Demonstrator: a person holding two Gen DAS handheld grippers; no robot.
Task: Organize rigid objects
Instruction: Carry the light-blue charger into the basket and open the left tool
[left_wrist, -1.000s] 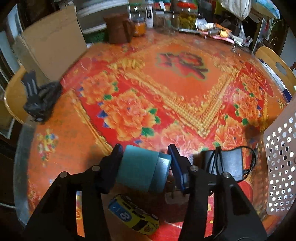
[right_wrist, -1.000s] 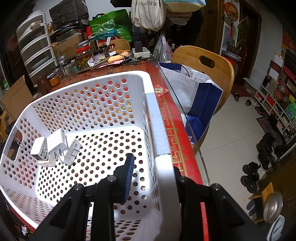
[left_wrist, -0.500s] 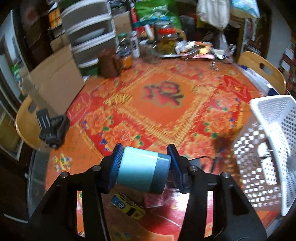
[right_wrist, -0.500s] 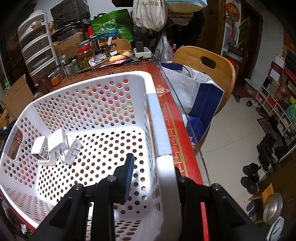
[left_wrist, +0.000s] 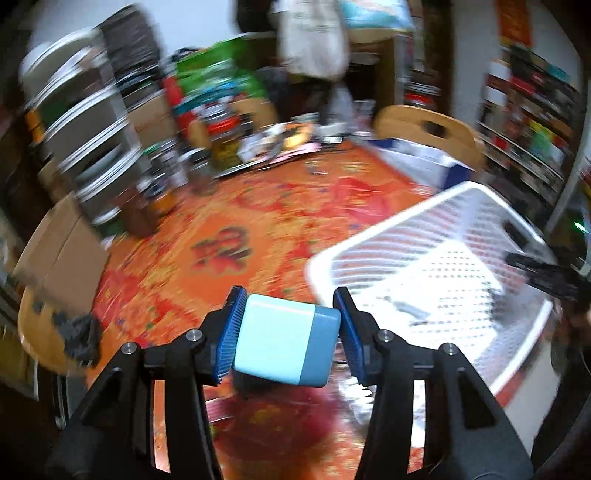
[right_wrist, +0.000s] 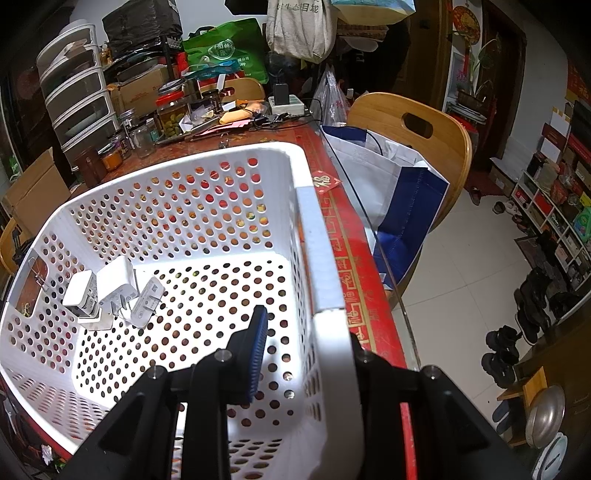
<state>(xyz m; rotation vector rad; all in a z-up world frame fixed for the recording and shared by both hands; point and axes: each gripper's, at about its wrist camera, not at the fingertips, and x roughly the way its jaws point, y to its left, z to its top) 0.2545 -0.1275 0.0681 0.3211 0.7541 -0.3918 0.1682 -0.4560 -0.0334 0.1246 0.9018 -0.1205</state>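
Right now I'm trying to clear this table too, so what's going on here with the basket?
A person is tidying with a gripper in each hand. The left gripper is clamped on a light blue cylinder, held in the air beside the white perforated basket. The right gripper is shut on the basket's near wall, one finger inside and one outside. A few white chargers already lie in the basket.

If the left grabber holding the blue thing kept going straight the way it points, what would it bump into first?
Probably the red flowery tablecloth, just beside the near corner of the white basket. The left gripper, shut on the blue cylinder, points down and forward. The picture is blurry, so the basket rim might come first.
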